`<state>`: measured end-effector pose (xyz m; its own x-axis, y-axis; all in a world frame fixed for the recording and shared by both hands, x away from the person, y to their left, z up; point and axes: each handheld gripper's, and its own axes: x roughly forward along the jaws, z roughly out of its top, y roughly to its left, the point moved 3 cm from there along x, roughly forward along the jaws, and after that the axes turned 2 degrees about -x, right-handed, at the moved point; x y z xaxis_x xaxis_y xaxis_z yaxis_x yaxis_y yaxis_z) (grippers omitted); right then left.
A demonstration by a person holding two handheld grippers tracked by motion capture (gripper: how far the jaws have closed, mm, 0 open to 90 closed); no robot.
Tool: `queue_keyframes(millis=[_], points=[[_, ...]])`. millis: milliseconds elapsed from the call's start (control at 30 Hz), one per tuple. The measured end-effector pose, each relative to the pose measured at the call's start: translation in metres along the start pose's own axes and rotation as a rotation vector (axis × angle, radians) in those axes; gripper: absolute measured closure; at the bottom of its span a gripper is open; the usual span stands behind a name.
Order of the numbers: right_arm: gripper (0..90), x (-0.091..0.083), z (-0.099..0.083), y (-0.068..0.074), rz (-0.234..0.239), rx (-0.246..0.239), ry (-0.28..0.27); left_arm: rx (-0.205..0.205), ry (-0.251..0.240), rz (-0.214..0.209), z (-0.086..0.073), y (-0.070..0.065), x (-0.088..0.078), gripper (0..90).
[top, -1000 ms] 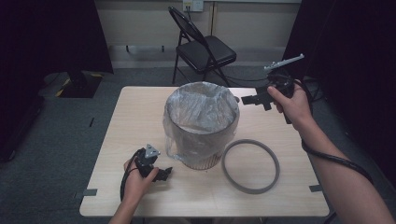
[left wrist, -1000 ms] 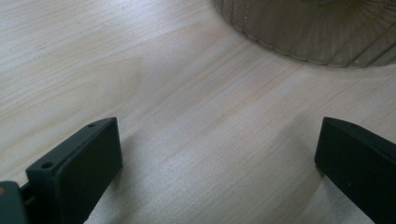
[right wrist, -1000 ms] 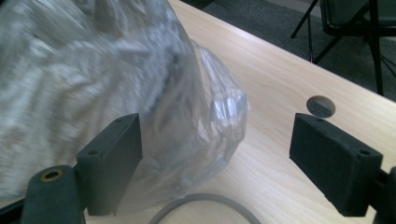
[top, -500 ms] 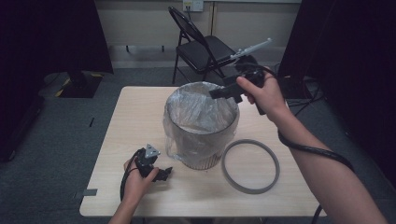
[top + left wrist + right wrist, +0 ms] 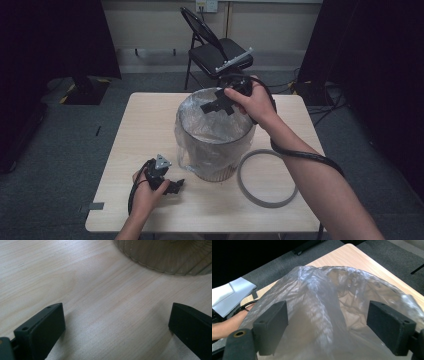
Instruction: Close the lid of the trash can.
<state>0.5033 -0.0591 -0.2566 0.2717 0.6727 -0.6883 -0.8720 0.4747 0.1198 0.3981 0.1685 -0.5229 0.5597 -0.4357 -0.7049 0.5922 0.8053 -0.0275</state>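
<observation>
Desk (image 5: 150, 125): pale wood, rectangular, on grey carpet. Folding chair (image 5: 215, 52) stands beyond its far edge, at 12 o'clock from the desk centre. Bin (image 5: 212, 150): round, ribbed, translucent, upright near desk centre, lined with a clear plastic bag (image 5: 200, 127) whose rim is draped over the bin's mouth and whose wrinkled film hangs down the outside wall. Grey ring (image 5: 267, 177) lies flat on the desk at about 4 o'clock from the bin, just beside its base; contact cannot be told. Right gripper (image 5: 210, 107): held in the right hand over the bin's mouth at roughly 12 to 1 o'clock on the rim, jaws pointing toward the left side of the desk; its cable loops down along the forearm. In the right gripper view the jaws stand wide apart with a raised fold of the bag (image 5: 317, 315) between them, neither jaw seen pressing the film. Left gripper (image 5: 175, 186): low on the desk at about 8 o'clock from the bin, near its base, held in the left hand. In the left gripper view the jaws are wide apart over bare wood, with the bin's ribbed base (image 5: 170, 257) ahead of them and nothing between them.
</observation>
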Motion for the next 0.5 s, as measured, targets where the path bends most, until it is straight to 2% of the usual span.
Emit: queue_keyframes(millis=[167, 367, 500], points=[[17.4, 0.015, 0.002, 0.002, 0.003, -0.014, 0.022, 0.001, 0.001, 0.000, 0.000, 0.000, 0.000, 0.0], [17.1, 0.029, -0.003, 0.002, 0.014, -0.006, 0.029, 0.001, 0.001, 0.000, 0.000, 0.000, 0.000, 0.0], [16.8, 0.038, -0.007, 0.001, 0.000, -0.016, 0.039, 0.001, 0.001, 0.000, 0.000, 0.000, 0.000, 0.0]])
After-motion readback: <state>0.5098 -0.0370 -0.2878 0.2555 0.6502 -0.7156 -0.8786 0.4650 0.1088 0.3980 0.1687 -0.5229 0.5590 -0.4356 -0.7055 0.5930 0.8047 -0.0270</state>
